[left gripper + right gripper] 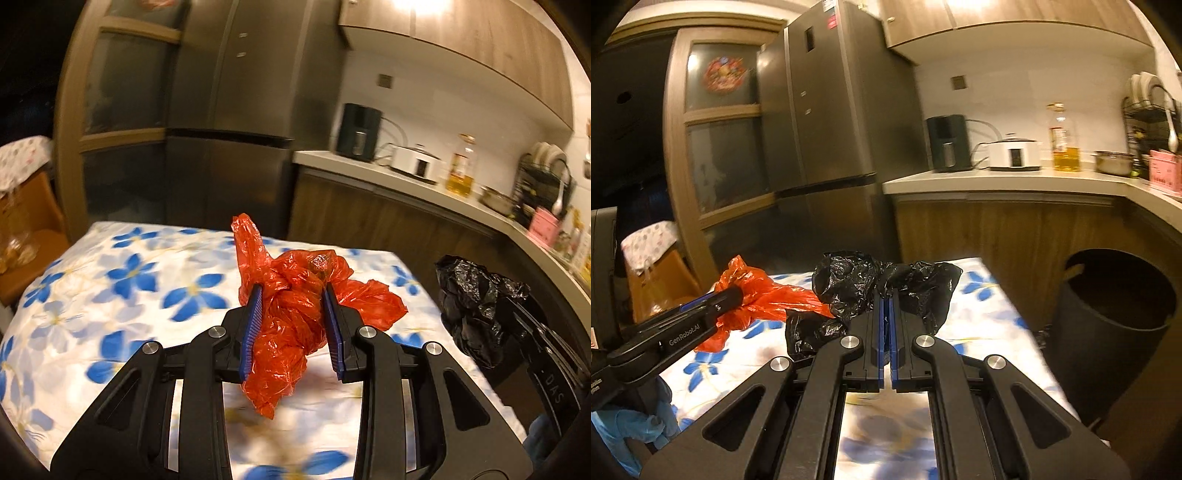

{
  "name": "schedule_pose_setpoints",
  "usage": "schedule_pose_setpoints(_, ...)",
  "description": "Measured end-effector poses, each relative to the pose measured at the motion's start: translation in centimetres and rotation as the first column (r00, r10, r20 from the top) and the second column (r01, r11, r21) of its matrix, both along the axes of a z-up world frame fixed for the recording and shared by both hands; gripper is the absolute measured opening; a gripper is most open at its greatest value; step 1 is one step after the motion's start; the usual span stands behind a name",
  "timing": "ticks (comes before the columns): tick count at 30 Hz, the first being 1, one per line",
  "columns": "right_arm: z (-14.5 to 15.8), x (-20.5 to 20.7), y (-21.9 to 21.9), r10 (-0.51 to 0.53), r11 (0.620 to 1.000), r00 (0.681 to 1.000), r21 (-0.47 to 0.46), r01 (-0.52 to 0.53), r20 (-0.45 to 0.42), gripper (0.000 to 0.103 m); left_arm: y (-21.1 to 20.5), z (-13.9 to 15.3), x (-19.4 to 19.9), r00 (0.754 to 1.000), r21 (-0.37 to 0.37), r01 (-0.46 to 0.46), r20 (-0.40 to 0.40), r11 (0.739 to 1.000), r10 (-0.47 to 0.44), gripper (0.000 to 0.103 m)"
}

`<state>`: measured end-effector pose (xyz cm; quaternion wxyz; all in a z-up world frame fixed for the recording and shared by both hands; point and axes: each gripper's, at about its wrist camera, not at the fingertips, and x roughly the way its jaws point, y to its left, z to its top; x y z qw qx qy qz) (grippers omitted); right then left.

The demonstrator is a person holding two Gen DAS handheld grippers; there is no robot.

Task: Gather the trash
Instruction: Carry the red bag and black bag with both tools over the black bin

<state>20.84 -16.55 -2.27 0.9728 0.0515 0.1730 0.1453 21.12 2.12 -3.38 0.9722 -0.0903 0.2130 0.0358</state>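
A crumpled red plastic bag point(291, 317) hangs between the blue pads of my left gripper point(293, 295), which is shut on it above the flowered tablecloth point(129, 280). My right gripper point(886, 295) is shut on a crumpled black plastic bag point(849, 284), held over the same table. In the left wrist view the black bag point(469, 299) and the right gripper show at the right edge. The right wrist view shows the red bag point(757, 295) in the left gripper point(733, 295) at the left. A dark round trash bin point(1108, 295) stands open on the floor to the right of the table.
A steel fridge point(834, 110) and a wooden glass-door cabinet point(716, 140) stand behind the table. The counter point(997, 181) holds a black appliance, a white cooker, an oil bottle point(1063, 140) and a dish rack. A blue-gloved hand point(631, 424) shows at the lower left.
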Motion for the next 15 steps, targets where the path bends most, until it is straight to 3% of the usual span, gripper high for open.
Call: schedule_pose_setpoints(15,1.1,-1.3,-10.7,-0.223,0.975,0.974,0.021,0.222,0.05,0.003,-12.0,1.6,2.6,0.975,0.057,0.217,0.029,0.975,-0.219,0.031)
